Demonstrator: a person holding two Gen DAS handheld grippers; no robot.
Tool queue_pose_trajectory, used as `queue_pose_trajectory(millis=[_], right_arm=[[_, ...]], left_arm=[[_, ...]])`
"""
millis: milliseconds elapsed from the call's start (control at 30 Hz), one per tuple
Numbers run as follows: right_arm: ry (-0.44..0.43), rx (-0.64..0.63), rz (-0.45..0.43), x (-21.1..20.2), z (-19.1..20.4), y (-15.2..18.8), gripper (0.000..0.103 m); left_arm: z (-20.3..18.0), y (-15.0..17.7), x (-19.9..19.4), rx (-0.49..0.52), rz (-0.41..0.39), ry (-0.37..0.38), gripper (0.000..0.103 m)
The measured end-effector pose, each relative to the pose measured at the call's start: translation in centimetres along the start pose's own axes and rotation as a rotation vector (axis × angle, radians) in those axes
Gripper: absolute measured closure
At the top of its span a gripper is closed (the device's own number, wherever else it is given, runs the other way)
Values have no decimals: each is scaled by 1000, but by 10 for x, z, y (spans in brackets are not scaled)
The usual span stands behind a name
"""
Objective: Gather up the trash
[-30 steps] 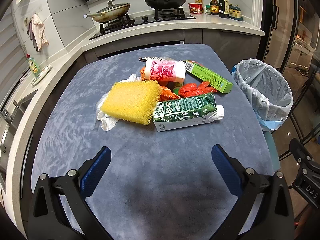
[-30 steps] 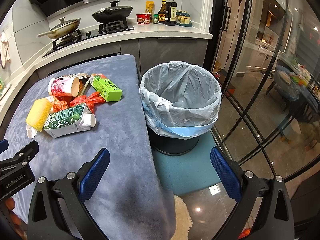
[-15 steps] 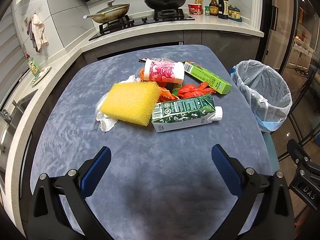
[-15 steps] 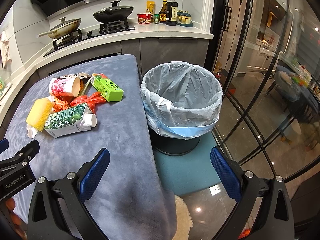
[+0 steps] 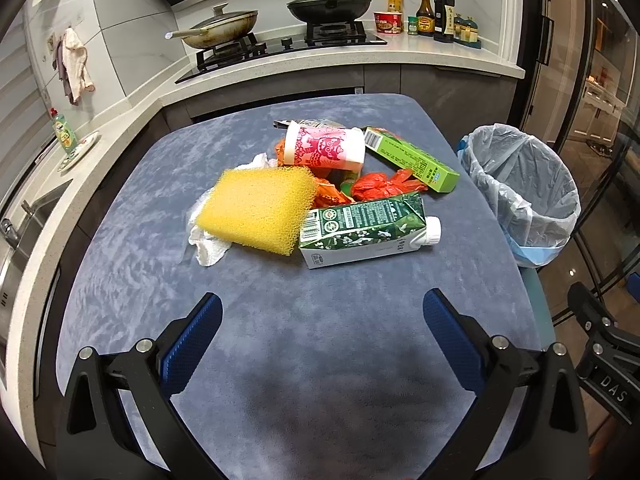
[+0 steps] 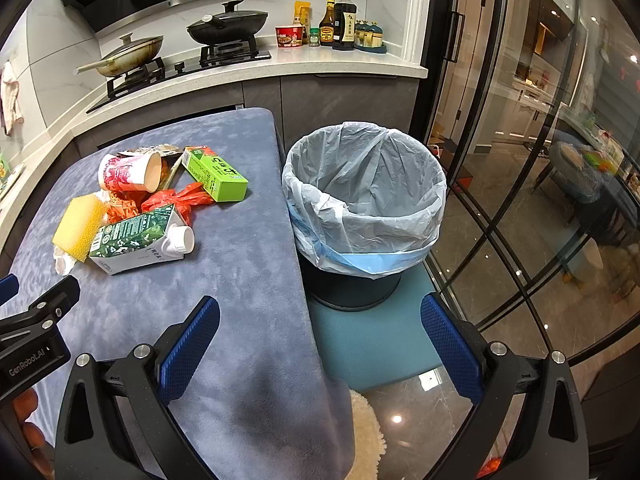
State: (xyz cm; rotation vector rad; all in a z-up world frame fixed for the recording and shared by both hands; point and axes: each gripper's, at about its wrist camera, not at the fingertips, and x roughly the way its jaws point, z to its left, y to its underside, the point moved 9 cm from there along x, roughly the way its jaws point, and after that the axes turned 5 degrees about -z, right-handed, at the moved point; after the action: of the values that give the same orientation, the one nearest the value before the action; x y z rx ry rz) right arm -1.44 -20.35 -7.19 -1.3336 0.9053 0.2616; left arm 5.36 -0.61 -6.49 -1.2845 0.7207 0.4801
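Both jaws are spread wide with nothing held: left gripper (image 5: 322, 322) is aimed at the trash pile (image 5: 324, 196) at 12 o'clock, presumably for a first grab. Right gripper (image 6: 320, 326) is kept by the lined bin (image 6: 364, 200), at 3 o'clock off the table (image 5: 320, 360).

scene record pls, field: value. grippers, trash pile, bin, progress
left gripper: open, empty, above the table, short of the pile
right gripper: open, empty, over the table's right edge
pile: yellow sponge on a white tissue; green carton lying flat; pink cup on its side; green box; red plastic bag
bin: beside the table, lined, nothing visible inside
progress: nothing grasped yet
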Motion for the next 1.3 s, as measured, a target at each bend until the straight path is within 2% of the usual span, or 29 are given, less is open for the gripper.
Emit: queue_pose_trajectory(millis=[600, 1300], right_arm=[[3, 5, 0, 1, 0, -1, 7], [9, 4, -13, -4, -2, 4, 7]], left_arm=[[-12, 3, 0, 35, -11, 21, 7], [-9, 6, -2, 18, 2, 38, 7]])
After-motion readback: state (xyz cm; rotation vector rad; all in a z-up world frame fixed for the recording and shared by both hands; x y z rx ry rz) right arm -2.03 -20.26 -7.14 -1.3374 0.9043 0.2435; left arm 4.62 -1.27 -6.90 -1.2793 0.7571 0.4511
